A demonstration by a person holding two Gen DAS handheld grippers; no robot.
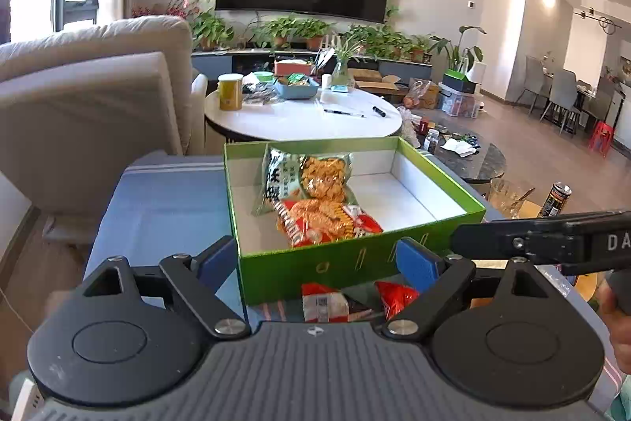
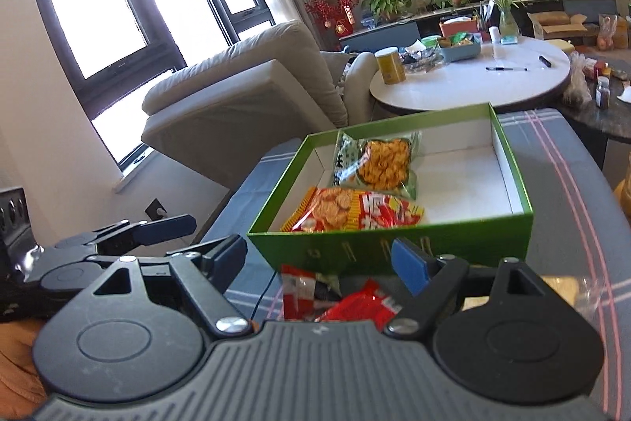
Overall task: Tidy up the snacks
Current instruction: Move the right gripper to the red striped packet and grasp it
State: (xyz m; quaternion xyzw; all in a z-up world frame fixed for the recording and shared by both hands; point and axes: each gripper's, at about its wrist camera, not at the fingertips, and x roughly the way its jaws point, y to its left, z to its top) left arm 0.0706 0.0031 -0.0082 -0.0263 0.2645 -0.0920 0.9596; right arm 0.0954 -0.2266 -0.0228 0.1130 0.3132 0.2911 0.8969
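Note:
A green box with a white inside stands on a blue striped cloth. In it lie a green-and-white snack bag and an orange-red cracker bag. Red snack packets lie on the cloth just in front of the box. My left gripper is open above those packets, facing the box's front wall. My right gripper is open over the same packets; it also shows at the right of the left wrist view. Neither holds anything.
A beige sofa stands to the left. A round white table behind the box carries a yellow canister, a blue tray and pens. A dark low table with bottles stands at right, a can beside it.

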